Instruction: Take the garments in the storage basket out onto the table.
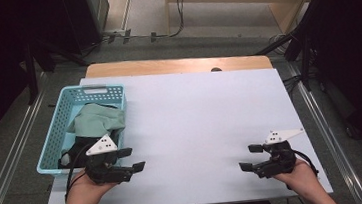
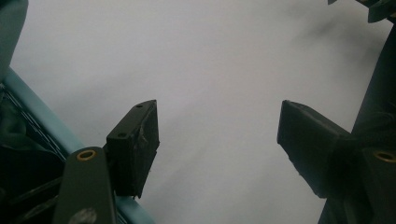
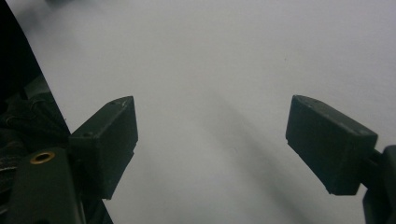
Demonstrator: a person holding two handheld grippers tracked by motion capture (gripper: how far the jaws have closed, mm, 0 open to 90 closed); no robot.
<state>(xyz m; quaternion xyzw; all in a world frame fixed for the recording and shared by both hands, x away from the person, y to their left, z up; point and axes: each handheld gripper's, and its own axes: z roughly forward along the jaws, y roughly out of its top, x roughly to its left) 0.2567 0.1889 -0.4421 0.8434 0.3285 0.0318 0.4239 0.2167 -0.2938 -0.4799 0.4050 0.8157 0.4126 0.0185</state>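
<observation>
I read no legible writing or labels. Left gripper (image 1: 133, 159) jaws open, empty, over white worktop (image 1: 196, 125), just beside blue basket (image 1: 57, 139). Green cloth (image 1: 98, 120) lies in basket, behind my left jaws, not between them. Right gripper (image 1: 251, 157) jaws open, empty, well apart.

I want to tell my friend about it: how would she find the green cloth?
Look at the white table, then its left edge, where a light blue basket sits. The green cloth lies crumpled inside it, pale beside the dark clothes below.
</observation>
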